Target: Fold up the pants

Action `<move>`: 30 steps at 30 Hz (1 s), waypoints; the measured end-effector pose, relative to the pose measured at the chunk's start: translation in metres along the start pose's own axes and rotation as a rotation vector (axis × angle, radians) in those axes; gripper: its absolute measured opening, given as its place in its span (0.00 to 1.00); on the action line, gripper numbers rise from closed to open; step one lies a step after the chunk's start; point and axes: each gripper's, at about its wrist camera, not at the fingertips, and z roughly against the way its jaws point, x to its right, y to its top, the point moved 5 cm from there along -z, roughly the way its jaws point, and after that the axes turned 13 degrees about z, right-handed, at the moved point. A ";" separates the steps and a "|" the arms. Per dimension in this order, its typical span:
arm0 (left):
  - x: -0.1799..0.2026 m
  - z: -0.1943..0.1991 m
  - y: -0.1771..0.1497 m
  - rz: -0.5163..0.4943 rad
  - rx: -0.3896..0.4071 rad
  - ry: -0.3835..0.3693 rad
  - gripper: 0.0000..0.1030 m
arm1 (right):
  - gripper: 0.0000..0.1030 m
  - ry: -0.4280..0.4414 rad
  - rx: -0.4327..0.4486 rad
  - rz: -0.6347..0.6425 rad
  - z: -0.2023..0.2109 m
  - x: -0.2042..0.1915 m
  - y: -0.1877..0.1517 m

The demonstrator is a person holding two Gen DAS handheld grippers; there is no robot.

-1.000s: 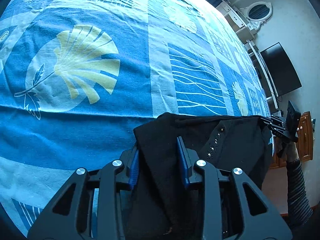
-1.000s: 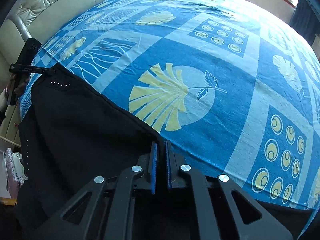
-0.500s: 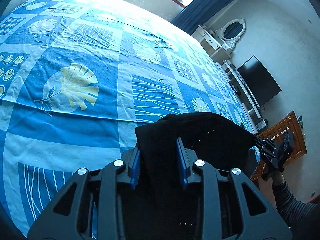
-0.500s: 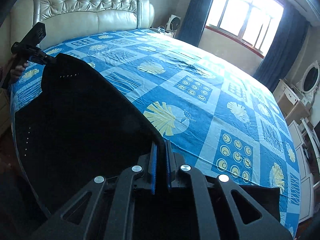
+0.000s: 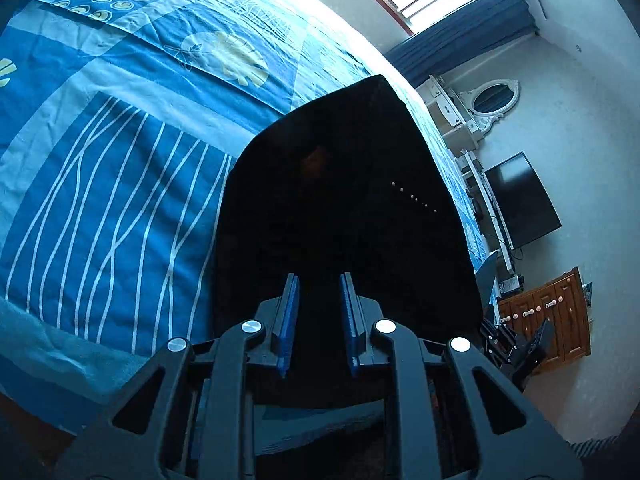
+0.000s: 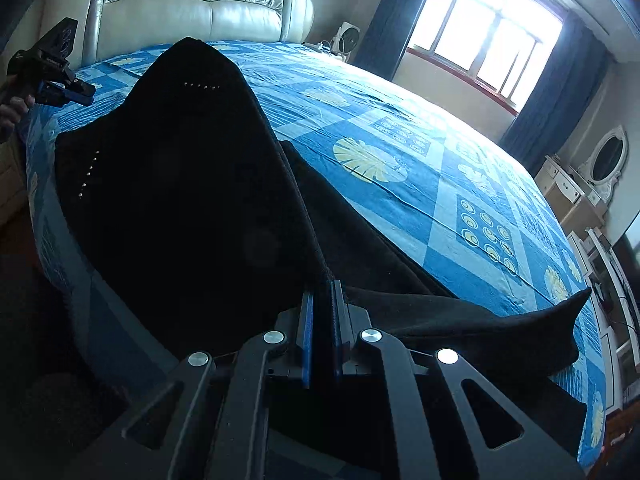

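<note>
The black pants (image 5: 344, 208), with a row of small pale studs, hang spread in the air over the blue patterned bed. My left gripper (image 5: 318, 280) has its jaws apart, with black cloth passing between them; I cannot tell if they pinch it. My right gripper (image 6: 321, 286) is shut on the pants' edge (image 6: 312, 248). In the right wrist view the pants (image 6: 180, 168) rise as a dark sheet, and one leg (image 6: 500, 316) trails on the bed. The left gripper (image 6: 82, 94) shows at the far left beside the pants, not touching them there. The right gripper's body shows at lower right in the left wrist view.
The bed (image 5: 120, 168) has a blue sheet with leaf and line prints. A tufted cream headboard (image 6: 192, 4) stands behind. A window (image 6: 492, 32), a white dresser with an oval mirror (image 5: 492, 96), a black TV (image 5: 520, 200) and a wooden cabinet (image 5: 556, 316) line the room.
Both grippers rose and tilted up from the bed. The pants lifted off the sheet and now hang spread. In the right wrist view the left gripper no longer touches the pants' corner.
</note>
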 end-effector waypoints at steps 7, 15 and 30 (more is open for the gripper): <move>0.033 -0.027 -0.010 -0.076 -0.054 0.077 0.31 | 0.08 -0.009 -0.027 0.047 -0.004 -0.030 -0.019; 0.067 -0.026 0.072 -0.076 -0.014 0.013 0.70 | 0.08 -0.005 -0.021 0.045 -0.005 -0.036 -0.023; 0.132 -0.088 0.093 0.148 -0.148 0.247 0.72 | 0.09 -0.021 -0.006 0.054 -0.006 -0.038 -0.028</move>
